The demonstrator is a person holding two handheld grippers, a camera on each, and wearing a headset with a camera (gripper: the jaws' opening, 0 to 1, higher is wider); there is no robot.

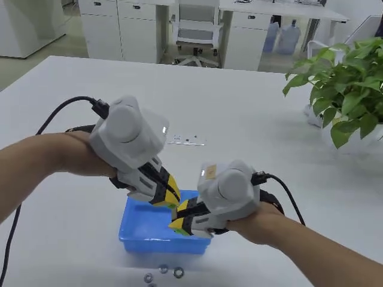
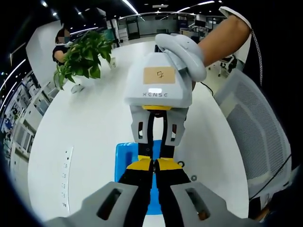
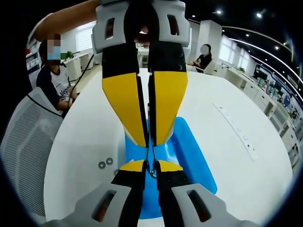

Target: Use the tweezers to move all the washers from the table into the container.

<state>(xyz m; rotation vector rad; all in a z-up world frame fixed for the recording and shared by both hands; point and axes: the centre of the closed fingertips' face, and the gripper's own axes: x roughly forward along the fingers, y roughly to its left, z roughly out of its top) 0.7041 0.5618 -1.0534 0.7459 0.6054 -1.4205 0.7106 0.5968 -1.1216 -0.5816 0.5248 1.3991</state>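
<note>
Head view: left gripper and right gripper are held nose to nose over the blue container. A few loose washers are seen on the table just beside its near wall. Left gripper view: its own jaws are seen pressed together, the right gripper is faced head-on above the container, and one loose washer is seen on the table close by. Right gripper view: thin tweezers are clamped between the left gripper's yellow pads, with the tips reaching down between the right gripper's near-closed jaws. Whether those jaws pinch the tweezers cannot be told. A small ring at the tips is judged to be a washer (blurry, not certain), hung over the container. Step judged: drop-off. Next, the squeeze on the tweezers needs easing with the tips inside the walls, then the loose washers are to be fetched.
</note>
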